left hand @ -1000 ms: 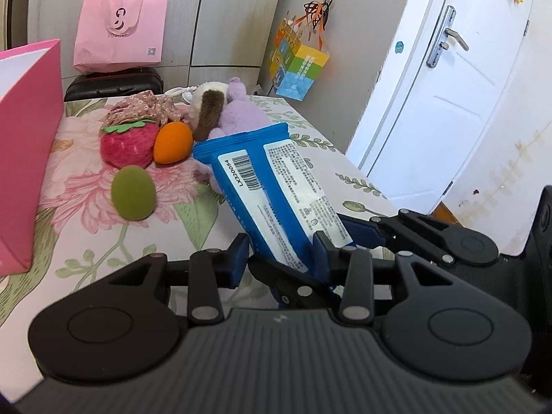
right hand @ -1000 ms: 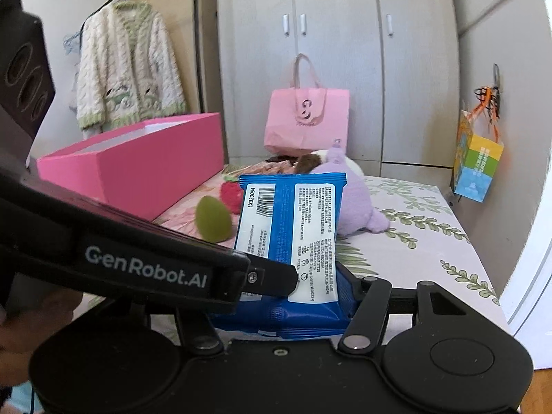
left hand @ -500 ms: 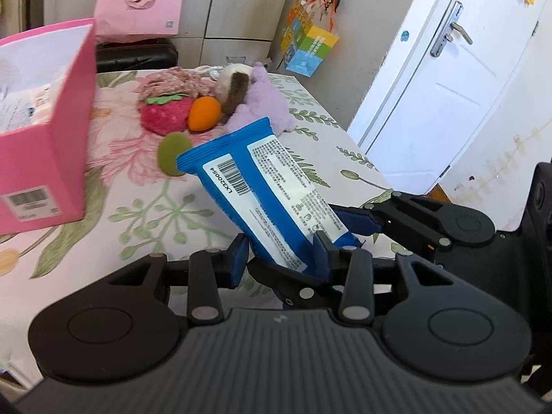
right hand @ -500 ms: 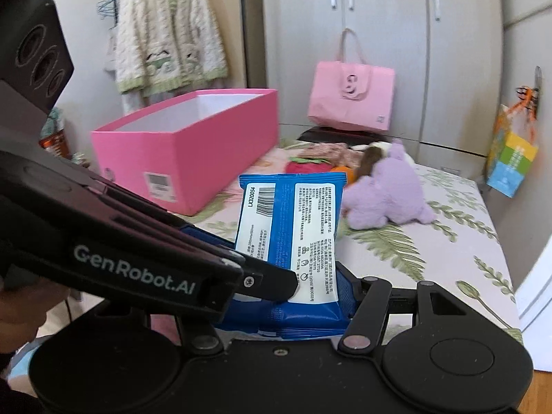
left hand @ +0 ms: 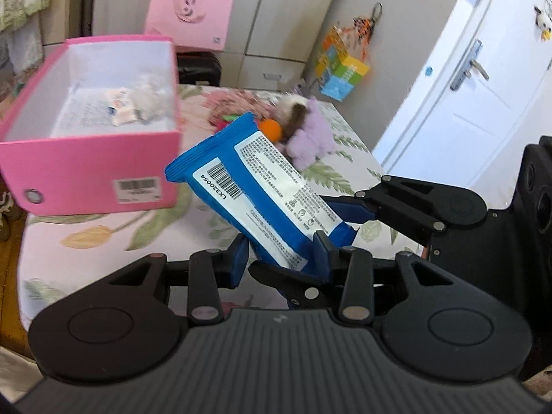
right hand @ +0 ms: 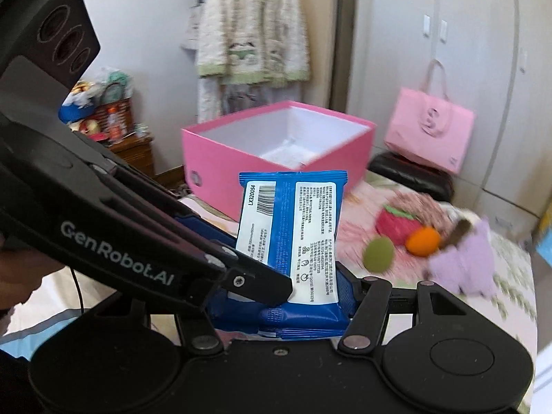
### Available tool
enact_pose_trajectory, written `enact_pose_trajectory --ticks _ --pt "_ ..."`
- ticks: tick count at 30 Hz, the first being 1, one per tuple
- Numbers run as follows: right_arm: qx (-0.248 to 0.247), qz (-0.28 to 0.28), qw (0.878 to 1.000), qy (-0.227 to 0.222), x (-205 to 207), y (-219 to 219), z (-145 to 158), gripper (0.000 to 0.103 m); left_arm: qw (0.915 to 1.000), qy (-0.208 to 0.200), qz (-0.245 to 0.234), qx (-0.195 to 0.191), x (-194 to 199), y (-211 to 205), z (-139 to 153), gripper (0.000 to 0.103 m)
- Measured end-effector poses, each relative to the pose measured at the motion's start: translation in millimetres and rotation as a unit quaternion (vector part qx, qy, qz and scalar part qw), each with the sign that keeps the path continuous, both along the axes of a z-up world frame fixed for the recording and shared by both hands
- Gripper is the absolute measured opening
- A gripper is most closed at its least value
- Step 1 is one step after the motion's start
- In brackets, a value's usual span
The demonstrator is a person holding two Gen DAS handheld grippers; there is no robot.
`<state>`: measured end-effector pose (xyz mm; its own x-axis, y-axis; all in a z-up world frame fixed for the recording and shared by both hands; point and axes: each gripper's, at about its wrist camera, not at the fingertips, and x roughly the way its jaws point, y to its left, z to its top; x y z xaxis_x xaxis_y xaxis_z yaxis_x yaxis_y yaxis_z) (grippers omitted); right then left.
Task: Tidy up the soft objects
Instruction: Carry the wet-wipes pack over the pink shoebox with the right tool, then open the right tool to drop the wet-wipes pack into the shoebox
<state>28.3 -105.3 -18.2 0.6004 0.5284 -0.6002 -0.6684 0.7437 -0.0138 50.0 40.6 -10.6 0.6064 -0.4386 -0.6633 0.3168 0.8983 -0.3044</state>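
Observation:
A blue wipes packet (left hand: 262, 186) (right hand: 293, 227) with white labels and a barcode hangs in the air, tilted up over the floral-covered table (left hand: 103, 234). My left gripper (left hand: 281, 255) is shut on its lower end. My right gripper (right hand: 289, 303) is shut across the same end, and its fingers (left hand: 358, 207) come in from the right in the left wrist view. An open pink box (left hand: 86, 169) (right hand: 220, 158) stands ahead to the left and holds a white packet (left hand: 120, 107). Behind lie a purple plush (right hand: 465, 262), an orange toy (right hand: 422, 239), a green toy (right hand: 379, 253) and a strawberry toy (right hand: 396, 224).
A pink shopping bag (left hand: 188, 17) stands on a black case (left hand: 198, 65) against the wardrobe. A white door (left hand: 465, 103) is at the right with a colourful bag (left hand: 341, 72) hung near it. A cardigan (right hand: 252, 34) hangs left of the wardrobe. A hand (right hand: 20, 276) holds the left gripper.
Both grippers have risen with the blue packet and swung left toward the pink box, whose inside now shows. The toys have slid back and to the right in view.

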Motion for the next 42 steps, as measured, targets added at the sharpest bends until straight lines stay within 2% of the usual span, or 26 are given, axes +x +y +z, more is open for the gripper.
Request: enact_pose_trajectory --ticks 8,15,22,26,33,42 --pt "0.025 0.036 0.998 -0.039 16.8 37.7 27.5 0.067 0.9966 -0.073 0.036 0.018 -3.2 35.0 32.1 0.038" --pt "0.053 0.055 0.996 -0.043 57.5 68.6 39.5 0.067 0.9926 -0.098 0.070 0.020 27.4 68.7 48.6 0.038" --pt "0.077 0.054 0.996 -0.001 123.9 98.7 36.2 0.067 0.9913 -0.080 0.104 0.002 92.0 103.9 49.6 0.038" --pt "0.094 0.042 0.993 0.058 160.8 106.1 24.3 0.067 0.9925 -0.049 0.111 -0.014 128.6 117.0 38.5 0.038" --pt "0.068 0.043 0.992 0.095 196.4 125.6 1.3 0.067 0.9904 -0.011 0.136 -0.016 167.9 128.2 12.5 0.038" --pt "0.034 0.063 0.988 0.136 233.7 149.6 -13.8 0.068 0.9873 0.025 0.153 -0.035 191.4 150.0 -10.1 0.038"
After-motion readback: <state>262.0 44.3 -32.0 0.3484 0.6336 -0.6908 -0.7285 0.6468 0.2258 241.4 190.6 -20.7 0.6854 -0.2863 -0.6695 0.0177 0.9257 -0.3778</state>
